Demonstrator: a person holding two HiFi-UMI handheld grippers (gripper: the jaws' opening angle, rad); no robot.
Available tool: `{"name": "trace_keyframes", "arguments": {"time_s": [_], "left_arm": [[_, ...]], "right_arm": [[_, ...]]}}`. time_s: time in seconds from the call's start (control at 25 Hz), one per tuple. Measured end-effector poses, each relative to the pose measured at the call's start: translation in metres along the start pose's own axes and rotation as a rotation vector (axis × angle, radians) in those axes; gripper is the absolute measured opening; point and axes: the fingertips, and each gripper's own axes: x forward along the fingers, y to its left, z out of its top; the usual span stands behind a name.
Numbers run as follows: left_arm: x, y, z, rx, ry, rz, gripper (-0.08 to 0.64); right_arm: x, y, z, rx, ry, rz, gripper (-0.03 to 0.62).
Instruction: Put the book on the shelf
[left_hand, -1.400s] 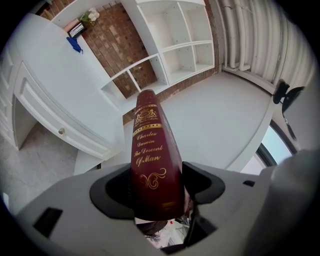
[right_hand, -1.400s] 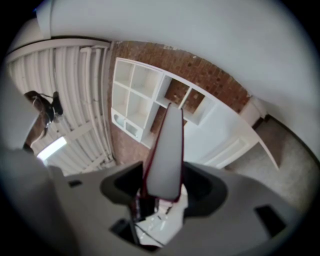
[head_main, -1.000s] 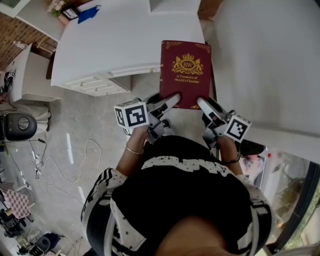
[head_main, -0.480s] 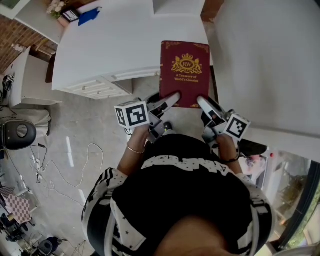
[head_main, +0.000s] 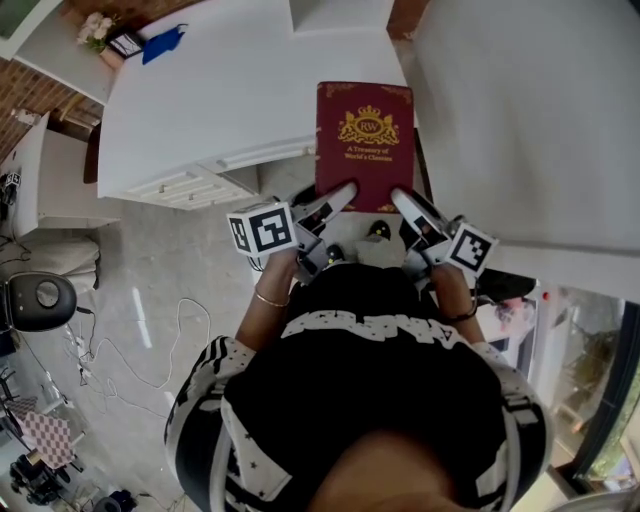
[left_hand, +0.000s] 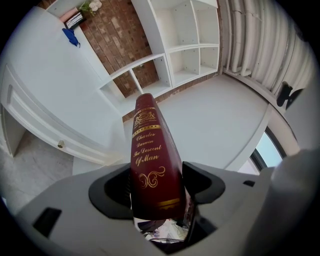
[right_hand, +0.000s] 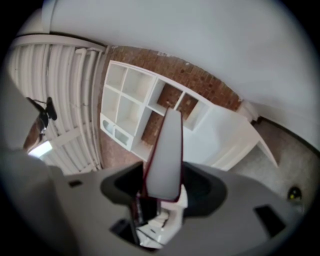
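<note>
Left hand-held gripper clamping the book at its spine; right hand-held gripper pinching the page edge at the same near end; book being carried flat, in the air, over the white tabletop's edge; shelf standing ahead, well apart; hardback, likely stiff, weighty, cover possibly slick; two-sided hold at the near corners suiting it.

Person's wearing a black top with white patterned bands across the chest and sleeves, plus a thin bracelet on the left wrist. The left hand-held gripper and right hand-held gripper are both pale grey with dark-lined jaws. Each has a white cube with black square markers: left cube, right cube.
</note>
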Motion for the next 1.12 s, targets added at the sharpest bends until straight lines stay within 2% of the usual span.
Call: {"name": "trace_keyframes", "arguments": {"time_s": [0.16,0.4,0.64,1.0,1.12], "left_arm": [[0.003,0.008,0.003,0.026,-0.001,0.035,0.321],[0.0,0.007,0.017,0.004,-0.062,0.046,0.321],[-0.002,0.029,0.059,0.002,-0.111,0.095,0.322],[0.007,0.044,0.059,0.015,-0.125,0.153,0.333],[0.02,0.05,0.082,0.006,-0.131,0.161,0.333]], "right_arm": [[0.002,-0.004,0.005,0.0,0.005,0.005,0.261],[0.021,-0.006,0.012,0.007,0.036,0.049,0.261],[0.072,-0.01,0.026,0.012,0.098,0.097,0.261],[0.081,-0.029,0.033,0.01,0.131,0.112,0.259],[0.1,-0.032,0.053,0.0,0.145,0.119,0.259]]}}
